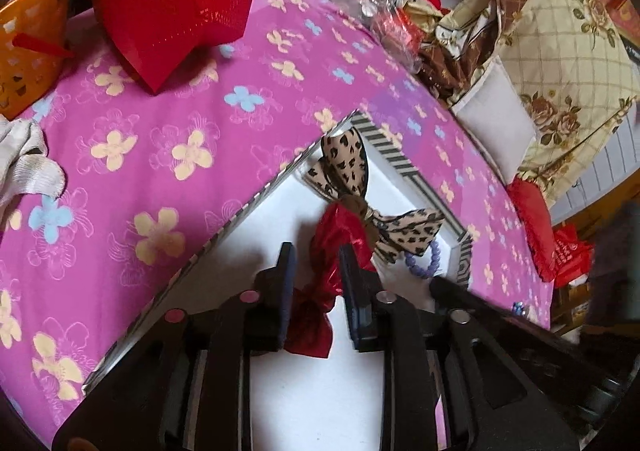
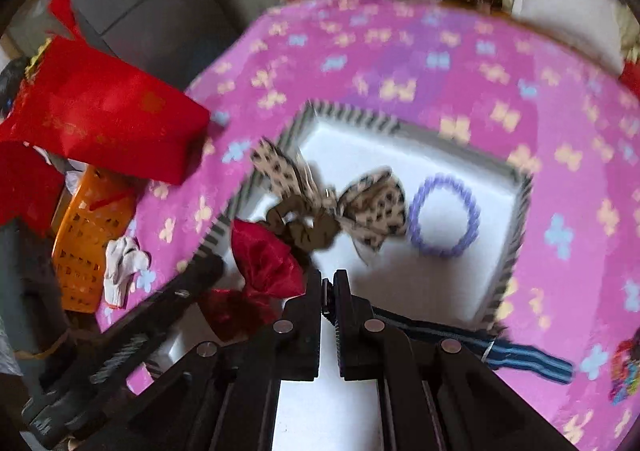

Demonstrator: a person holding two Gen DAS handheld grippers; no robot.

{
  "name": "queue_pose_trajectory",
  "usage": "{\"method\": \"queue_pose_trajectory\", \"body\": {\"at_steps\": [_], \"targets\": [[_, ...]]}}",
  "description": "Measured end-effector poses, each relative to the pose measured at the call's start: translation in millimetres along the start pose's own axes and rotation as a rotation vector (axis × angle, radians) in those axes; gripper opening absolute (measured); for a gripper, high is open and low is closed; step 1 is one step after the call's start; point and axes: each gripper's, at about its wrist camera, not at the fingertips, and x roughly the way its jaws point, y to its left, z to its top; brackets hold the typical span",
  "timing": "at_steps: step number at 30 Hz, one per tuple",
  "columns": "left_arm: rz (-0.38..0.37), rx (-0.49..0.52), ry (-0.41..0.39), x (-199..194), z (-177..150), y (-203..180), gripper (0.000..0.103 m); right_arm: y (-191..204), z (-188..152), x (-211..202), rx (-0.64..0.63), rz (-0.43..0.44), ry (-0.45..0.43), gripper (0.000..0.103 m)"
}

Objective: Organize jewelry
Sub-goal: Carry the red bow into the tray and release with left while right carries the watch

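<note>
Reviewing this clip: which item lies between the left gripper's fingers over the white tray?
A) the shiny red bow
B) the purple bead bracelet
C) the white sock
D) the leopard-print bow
A: in the left wrist view the shiny red bow sits between the left gripper fingers, while the purple bead bracelet and leopard-print bow lie farther in on the white tray.

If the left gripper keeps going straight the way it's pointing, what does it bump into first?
Probably the red shiny bow: it already lies between the open fingers of the left gripper. Just past it sits the leopard-print bow in the white striped-edge tray. Depth is hard to judge in this view.
</note>
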Motion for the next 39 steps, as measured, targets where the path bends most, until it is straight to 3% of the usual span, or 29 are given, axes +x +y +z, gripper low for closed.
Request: {"method": "queue_pose_trajectory", "body": {"at_steps": [2,6,7,12,18,24,26,28,31,33,39], "targets": [[0.002,0.0,0.001,1,0,1,0.027,-8,-1,1,0.014,0.018,0.01,0.016],[-0.002,-0.007,0.012,2,1,2,0.027,-25,-7,-33,0.019,0.062,-0.071,0.051],[-0.001,-0.007,0.01,2,1,1,0.027,-31,-9,-44,0.008,0.044,-0.098,0.055],[-0.006,-0.003,0.0,-2,-1,-2,0.027,-61,-28,-69,-0.089,-0.073,-0.119,0.055],[0.003,0.001,0.001,0,-2,-5,0.027,-76,-66,-37,-0.298,-0.201,0.003,0.055],[0.017,0.001,0.01,5,-2,-7,0.027,-68,-73,-5,-0.444,-0.294,-0.022,0.055],[0.02,0.002,0.012,7,-2,-7,0.027,-70,-71,-1,-0.448,-0.307,-0.046,0.054],[0.024,0.0,0.012,7,-1,-7,0.027,-76,-65,-2,-0.396,-0.28,-0.04,0.032],[0.032,-0.01,0.009,7,0,-4,0.027,-84,-59,-13,-0.327,-0.278,-0.052,0.029],[0.035,-0.017,0.008,6,1,-1,0.027,-84,-58,-23,-0.305,-0.276,-0.061,0.012],[0.089,-0.075,-0.033,-6,8,19,0.029,-71,-46,-61,-0.263,-0.249,-0.109,0.012]]}}
